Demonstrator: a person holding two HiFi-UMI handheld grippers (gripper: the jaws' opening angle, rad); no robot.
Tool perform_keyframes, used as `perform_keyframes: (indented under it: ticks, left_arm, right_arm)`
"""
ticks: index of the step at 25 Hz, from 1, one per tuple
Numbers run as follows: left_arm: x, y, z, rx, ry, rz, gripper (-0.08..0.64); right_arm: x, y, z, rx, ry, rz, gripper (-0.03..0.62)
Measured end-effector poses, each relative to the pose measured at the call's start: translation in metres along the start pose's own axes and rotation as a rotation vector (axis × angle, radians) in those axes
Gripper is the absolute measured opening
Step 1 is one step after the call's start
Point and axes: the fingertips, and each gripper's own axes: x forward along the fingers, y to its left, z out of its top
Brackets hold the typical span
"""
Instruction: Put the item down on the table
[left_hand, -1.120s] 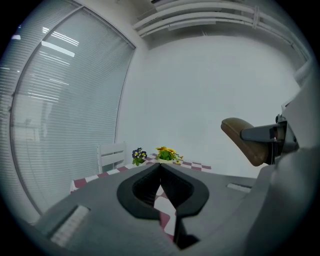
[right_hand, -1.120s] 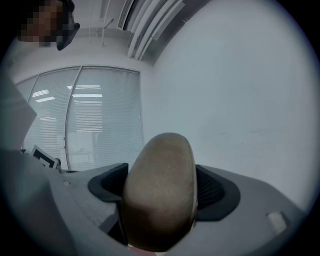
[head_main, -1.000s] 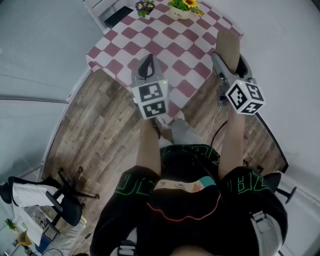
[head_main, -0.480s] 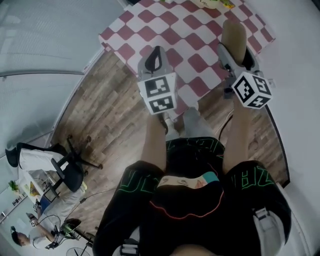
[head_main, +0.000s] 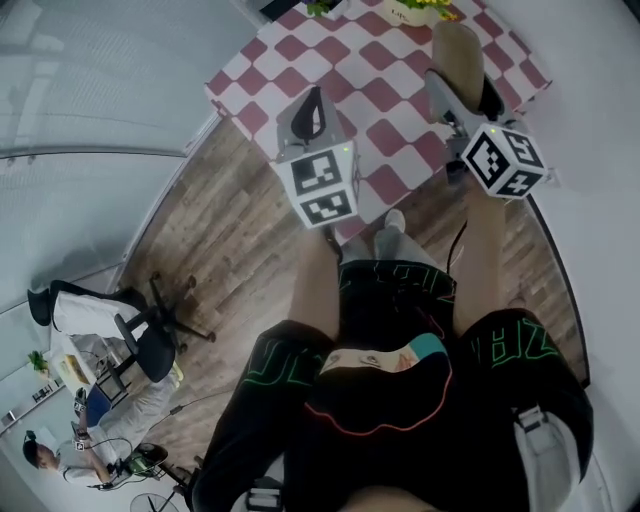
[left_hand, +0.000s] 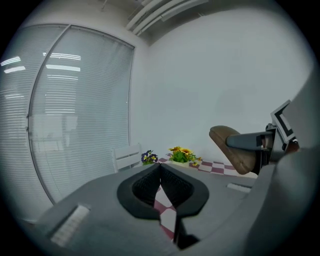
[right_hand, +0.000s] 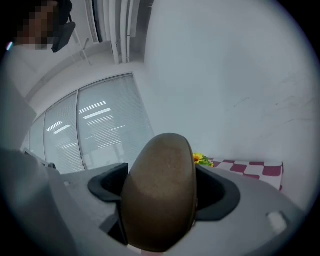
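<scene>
My R gripper (head_main: 462, 92) is clamped on a brown oval item (head_main: 457, 48) above the red-white checked tabletop (head_main: 340, 75); L gripper (left_hand: 160, 172) jaws together.

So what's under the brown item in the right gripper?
The brown item, clamped in the right gripper, hangs over the checked table. Whether it touches the cloth cannot be seen: its underside and the spot right beneath it are covered.

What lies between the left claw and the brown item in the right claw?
Only bare checkered tablecloth lies between the left claw and the brown item, as the head view shows.
</scene>
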Motion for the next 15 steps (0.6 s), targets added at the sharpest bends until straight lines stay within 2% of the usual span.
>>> perform_keyframes:
  ticks: [5,9,15]
  left_arm:
    - [0.003,0.003,0.006,-0.007,-0.002,0.018,0.009]
    - [0.006,0.018,-0.016,-0.041,0.043,0.035,0.009]
    - [0.032,0.013,-0.034,-0.059,0.08,-0.006,0.009]
  right_arm:
    - [0.015,0.006,0.003,0.0,0.015,0.044,0.417]
    - [0.024,0.022,-0.018,-0.006,0.062,0.066,0.416]
    - [0.03,0.013,-0.038,-0.02,0.108,0.026,0.416]
